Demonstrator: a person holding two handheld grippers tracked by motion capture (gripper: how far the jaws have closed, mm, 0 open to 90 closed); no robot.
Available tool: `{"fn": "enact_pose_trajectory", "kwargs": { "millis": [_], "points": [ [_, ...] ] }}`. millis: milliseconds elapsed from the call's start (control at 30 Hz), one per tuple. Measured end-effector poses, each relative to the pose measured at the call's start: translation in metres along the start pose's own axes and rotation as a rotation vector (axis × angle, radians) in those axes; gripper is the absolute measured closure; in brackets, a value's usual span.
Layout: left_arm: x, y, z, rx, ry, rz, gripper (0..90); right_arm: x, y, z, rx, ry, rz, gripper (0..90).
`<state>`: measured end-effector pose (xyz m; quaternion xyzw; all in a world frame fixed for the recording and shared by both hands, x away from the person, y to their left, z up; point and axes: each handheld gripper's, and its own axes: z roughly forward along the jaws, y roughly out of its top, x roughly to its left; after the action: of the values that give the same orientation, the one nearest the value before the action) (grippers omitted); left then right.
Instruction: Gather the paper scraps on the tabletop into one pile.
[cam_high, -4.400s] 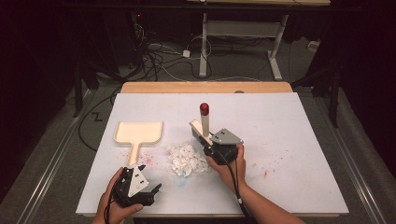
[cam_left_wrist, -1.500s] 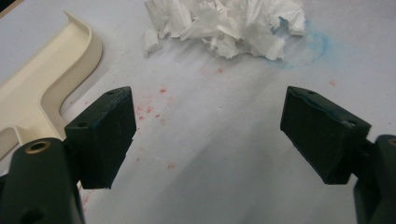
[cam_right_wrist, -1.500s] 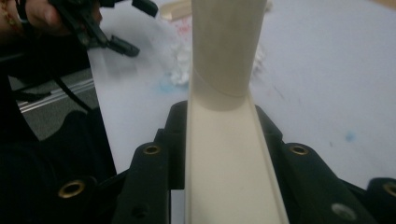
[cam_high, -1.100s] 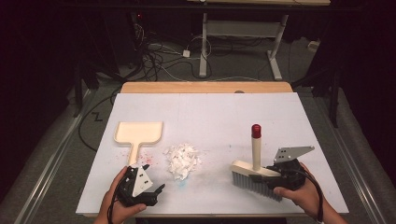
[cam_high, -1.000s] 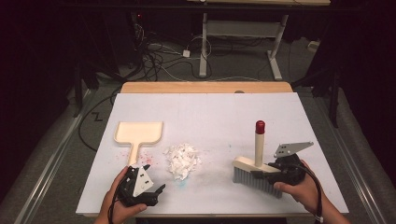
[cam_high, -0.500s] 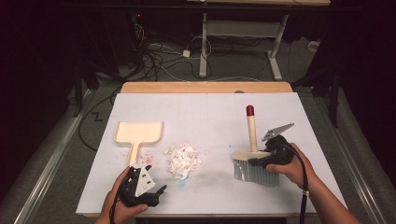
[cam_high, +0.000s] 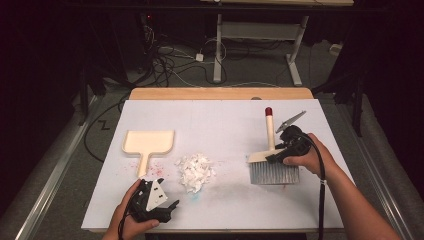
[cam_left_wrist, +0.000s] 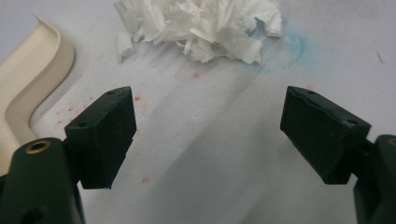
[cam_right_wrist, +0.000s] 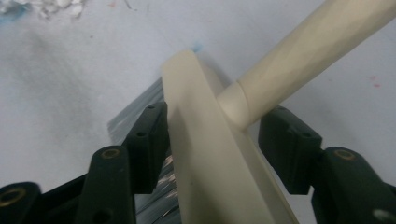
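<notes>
While the white desk (cam_high: 220, 115) carries it all, the brush (cam_high: 272, 167) stands at its right side on soft bristles, handle up. Its stiff head block sits between the jaws of the right claw (cam_high: 280, 155), which have just been opening and look slack. It should be light, and best gripped at the block. The left claw (cam_left_wrist: 208, 126) gapes empty near the paper shreds (cam_high: 196, 171).
</notes>
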<state>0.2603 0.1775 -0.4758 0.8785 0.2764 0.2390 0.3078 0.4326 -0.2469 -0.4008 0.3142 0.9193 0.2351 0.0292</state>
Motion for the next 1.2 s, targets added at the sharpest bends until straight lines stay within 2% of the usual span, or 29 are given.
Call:
{"fn": "enact_pose_trajectory", "kwargs": {
  "millis": [100, 133, 167, 200, 233, 267, 333, 433, 500, 567, 733, 800, 933, 1067, 1200],
  "points": [
    [-0.001, 0.001, 0.001, -0.002, -0.004, 0.004, 17.4, -0.004, 0.001, 0.001, 0.007, -0.008, -0.023, 39.8],
    [-0.001, 0.001, 0.0, -0.001, -0.005, 0.008, 17.4, -0.005, 0.002, 0.001, 0.015, -0.033, -0.042, 38.5],
    [-0.001, 0.001, 0.0, -0.001, -0.008, 0.009, 17.4, -0.005, 0.003, 0.001, 0.022, -0.078, -0.057, 40.3],
    [-0.001, 0.001, 0.001, -0.002, -0.008, 0.007, 17.4, -0.003, 0.004, 0.0, 0.018, -0.138, -0.081, 48.0],
    [-0.001, 0.001, 0.001, 0.001, -0.005, 0.008, 17.4, -0.002, 0.003, -0.003, -0.004, -0.179, -0.11, 46.7],
    [-0.001, 0.001, 0.001, 0.001, -0.005, 0.007, 17.4, -0.001, 0.004, -0.005, -0.026, -0.196, -0.113, 45.4],
    [-0.002, 0.001, 0.001, 0.002, -0.006, 0.008, 17.4, 0.0, 0.003, -0.008, -0.077, -0.197, -0.103, 44.7],
    [-0.002, 0.001, 0.001, 0.003, -0.006, 0.013, 17.4, 0.005, 0.002, -0.01, -0.124, -0.228, -0.119, 44.1],
    [-0.002, 0.002, 0.0, -0.001, -0.006, 0.011, 17.4, 0.007, 0.0, -0.012, -0.162, -0.252, -0.109, 43.6],
    [-0.002, 0.002, 0.0, -0.004, 0.0, 0.01, 17.4, 0.01, -0.002, -0.013, -0.206, -0.251, -0.102, 41.6],
    [-0.001, 0.001, -0.002, -0.009, 0.01, 0.004, 17.4, 0.022, -0.009, -0.016, -0.309, -0.341, -0.091, 36.8],
    [0.0, 0.001, -0.003, -0.017, 0.015, 0.001, 17.4, 0.027, -0.015, -0.015, -0.35, -0.375, -0.083, 32.8],
    [0.002, 0.0, -0.006, -0.03, 0.025, -0.015, 17.3, 0.04, -0.03, -0.017, -0.43, -0.428, -0.079, 30.4],
    [0.003, -0.001, -0.007, -0.035, 0.035, -0.017, 17.3, 0.051, -0.046, -0.021, -0.492, -0.465, -0.06, 26.7],
    [0.003, -0.001, -0.01, -0.04, 0.046, -0.01, 17.3, 0.062, -0.067, -0.025, -0.567, -0.465, -0.043, 25.0]
  ]
}}
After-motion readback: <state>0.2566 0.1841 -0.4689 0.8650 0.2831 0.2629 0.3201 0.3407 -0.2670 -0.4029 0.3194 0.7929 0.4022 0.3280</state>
